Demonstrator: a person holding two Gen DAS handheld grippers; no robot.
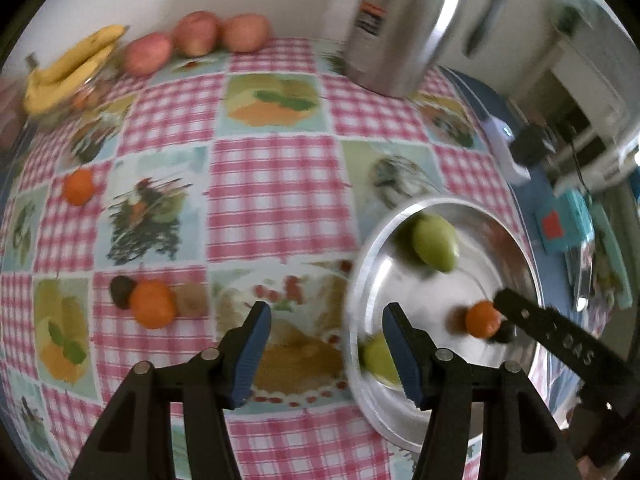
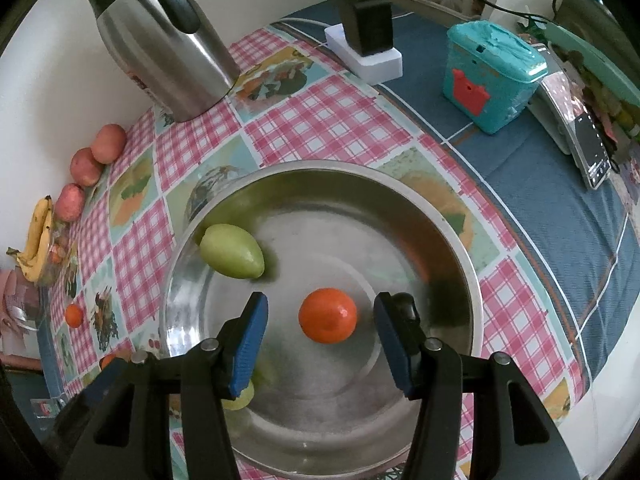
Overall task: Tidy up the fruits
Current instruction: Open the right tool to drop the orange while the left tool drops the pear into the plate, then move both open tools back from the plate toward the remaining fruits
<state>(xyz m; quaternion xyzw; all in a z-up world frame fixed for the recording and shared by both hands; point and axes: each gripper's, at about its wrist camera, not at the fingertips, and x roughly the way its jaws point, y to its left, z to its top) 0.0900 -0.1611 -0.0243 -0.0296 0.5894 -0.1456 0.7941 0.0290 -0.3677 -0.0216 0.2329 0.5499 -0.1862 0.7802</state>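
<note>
A steel bowl [image 2: 460, 248] holds a green mango-like fruit [image 2: 232, 256], an orange [image 2: 328, 315] and a second green fruit [image 2: 240, 396], which is half hidden by a finger. My right gripper [image 2: 320, 308] hangs open over the bowl with the orange lying between its pads, untouched. A dark fruit [image 2: 406, 306] peeks from behind its right finger. My left gripper [image 1: 326, 316] is open and empty above the tablecloth, at the left rim of the bowl [image 1: 360, 280]. On the cloth to its left lie an orange [image 1: 153, 304], a dark fruit [image 1: 122, 291] and a brown kiwi [image 1: 191, 299].
A small orange [image 1: 79, 186] lies farther left. Three apples [image 1: 196, 34] and bananas [image 1: 68, 68] line the wall. A steel kettle [image 2: 160, 40] stands behind the bowl. A charger on a white block [image 2: 366, 44], a teal box [image 2: 488, 76] and a phone [image 2: 592, 152] sit on the blue cloth.
</note>
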